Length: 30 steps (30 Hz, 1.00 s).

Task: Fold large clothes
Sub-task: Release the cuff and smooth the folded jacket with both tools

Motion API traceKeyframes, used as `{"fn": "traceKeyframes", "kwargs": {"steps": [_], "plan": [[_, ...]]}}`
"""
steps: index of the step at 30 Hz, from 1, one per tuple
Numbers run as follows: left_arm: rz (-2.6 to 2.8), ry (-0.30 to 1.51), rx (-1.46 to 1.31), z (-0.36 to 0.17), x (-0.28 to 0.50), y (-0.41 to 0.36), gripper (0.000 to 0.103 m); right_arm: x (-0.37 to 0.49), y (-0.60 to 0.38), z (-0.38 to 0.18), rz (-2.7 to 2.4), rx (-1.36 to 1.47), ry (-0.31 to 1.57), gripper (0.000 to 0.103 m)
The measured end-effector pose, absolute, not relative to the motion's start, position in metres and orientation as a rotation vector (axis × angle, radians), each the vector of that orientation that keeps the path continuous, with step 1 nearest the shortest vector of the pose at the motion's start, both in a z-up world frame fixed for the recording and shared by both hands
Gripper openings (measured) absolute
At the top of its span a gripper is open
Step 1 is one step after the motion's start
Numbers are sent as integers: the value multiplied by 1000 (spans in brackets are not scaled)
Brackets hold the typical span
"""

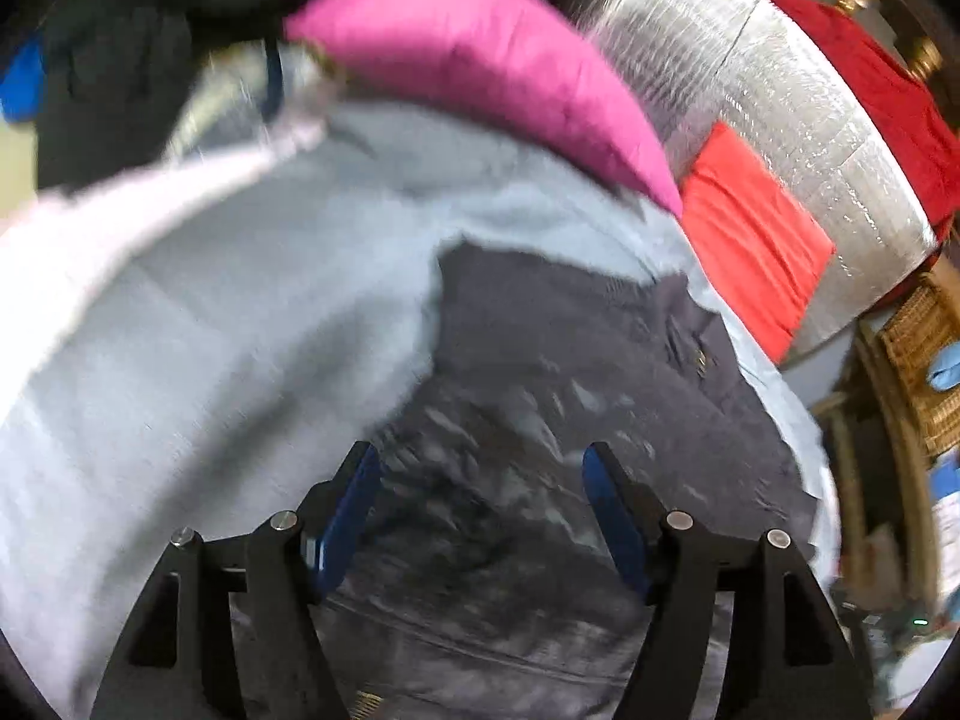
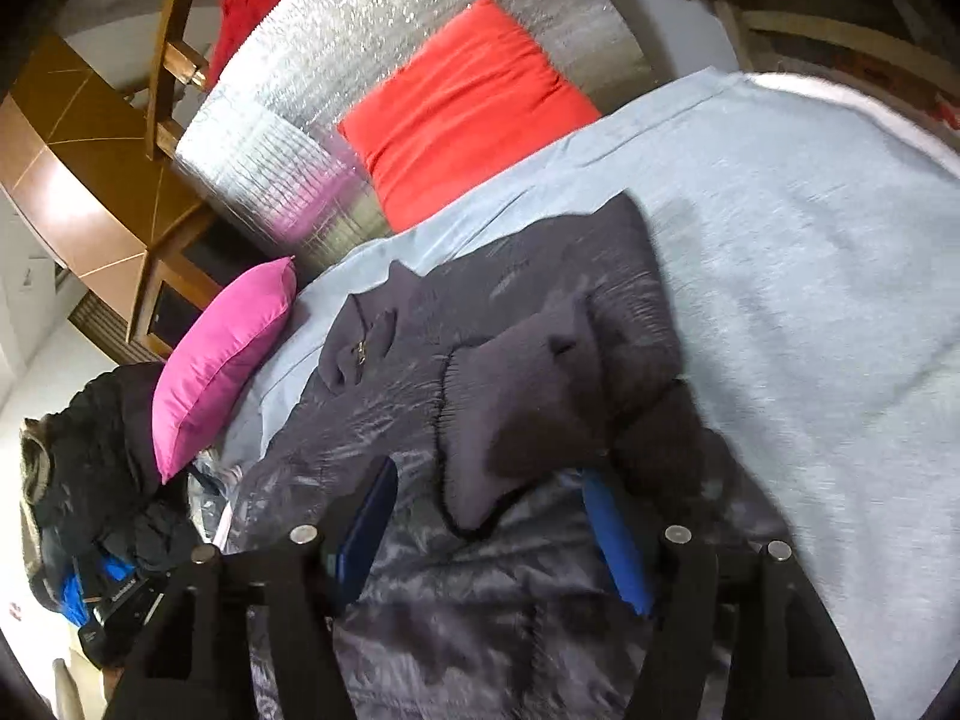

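A large dark grey padded jacket [image 2: 480, 372] lies rumpled on a pale blue sheet [image 2: 810, 300]; a sleeve or flap is folded over its middle. In the left wrist view the jacket [image 1: 570, 408] fills the lower centre, blurred. My left gripper [image 1: 480, 462] is open, its blue pads apart just above the jacket fabric, holding nothing. My right gripper [image 2: 486, 480] is open too, its fingers either side of the folded flap's lower edge, close over the shiny lining.
A pink cushion [image 2: 222, 360] lies at the sheet's edge, a red cushion [image 2: 468, 108] leans on a silver foil-covered wall [image 2: 312, 60]. A pile of dark clothes [image 2: 96, 480] sits beside the bed. Wicker furniture [image 1: 918, 360] stands at right.
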<state>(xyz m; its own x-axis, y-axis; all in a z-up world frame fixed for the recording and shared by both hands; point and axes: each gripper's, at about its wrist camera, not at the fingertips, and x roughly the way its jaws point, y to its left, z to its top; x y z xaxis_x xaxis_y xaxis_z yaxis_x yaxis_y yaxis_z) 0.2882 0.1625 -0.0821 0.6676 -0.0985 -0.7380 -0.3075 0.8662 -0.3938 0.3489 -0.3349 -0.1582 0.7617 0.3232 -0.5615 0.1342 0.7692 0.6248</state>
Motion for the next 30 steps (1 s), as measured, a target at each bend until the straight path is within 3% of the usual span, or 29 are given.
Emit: {"fn": "traceKeyframes", "kwargs": {"steps": [5,10,16,18,20,26,30], "plan": [[141,762,-330,-69,309,133,71,342,-341,-125,138,700,644,68],[103,808,-177,-98,335,91,71,375,-304,-111,281,623,664,68],[114,882,-47,-145,352,76,75,420,-295,-183,208,613,879,67],[112,861,8,-147,349,72,76,414,-297,-183,194,575,839,57],[108,850,9,-149,347,74,78,413,-294,-180,181,556,850,57],[104,800,-7,-118,329,70,78,415,-287,-158,126,518,851,60],[145,709,10,-100,322,71,87,410,-264,-118,107,402,754,64]]}}
